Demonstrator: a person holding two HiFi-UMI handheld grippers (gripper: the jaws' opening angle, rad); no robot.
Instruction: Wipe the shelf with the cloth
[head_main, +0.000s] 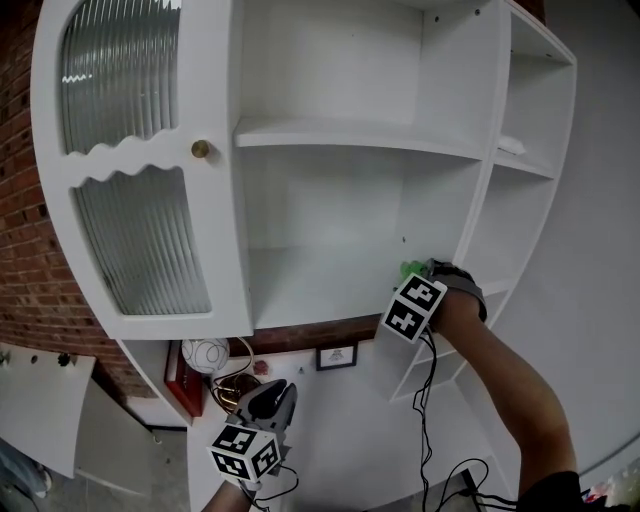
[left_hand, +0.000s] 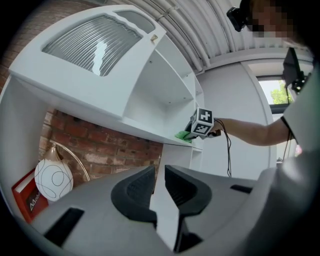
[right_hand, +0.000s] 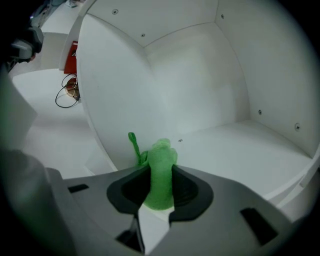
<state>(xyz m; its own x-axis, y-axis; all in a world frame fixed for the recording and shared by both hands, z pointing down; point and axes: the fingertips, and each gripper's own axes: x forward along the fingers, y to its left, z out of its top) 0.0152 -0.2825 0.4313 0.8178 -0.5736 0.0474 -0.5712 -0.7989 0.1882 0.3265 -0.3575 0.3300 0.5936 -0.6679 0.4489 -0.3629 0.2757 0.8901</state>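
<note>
Clenched on the green cloth (right_hand: 160, 159), my right gripper (right_hand: 160, 172) has the fabric bunched upright between its two jaws, with a thin green loop sticking out at the cloth's left. The cloth is at the right end of the middle shelf (head_main: 310, 285), by the front edge and close to the upright panel on that side. From my head view I cannot tell whether the cloth presses on the board or hangs just over it.

My left gripper (left_hand: 159, 172) is released, its jaws a narrow slit apart and nothing caught between them. It hangs well below the shelf, far from the cloth, and points up at the underside of the white cabinet (head_main: 455, 120).

At the cabinet's left side a door with ribbed glass (head_main: 140, 240) carries a small brass knob (head_main: 201, 149). Under the cabinet, against the brick wall (left_hand: 120, 155), a round white ornament with thin dark line work (left_hand: 53, 179) stands in front of a red book (left_hand: 27, 202).
</note>
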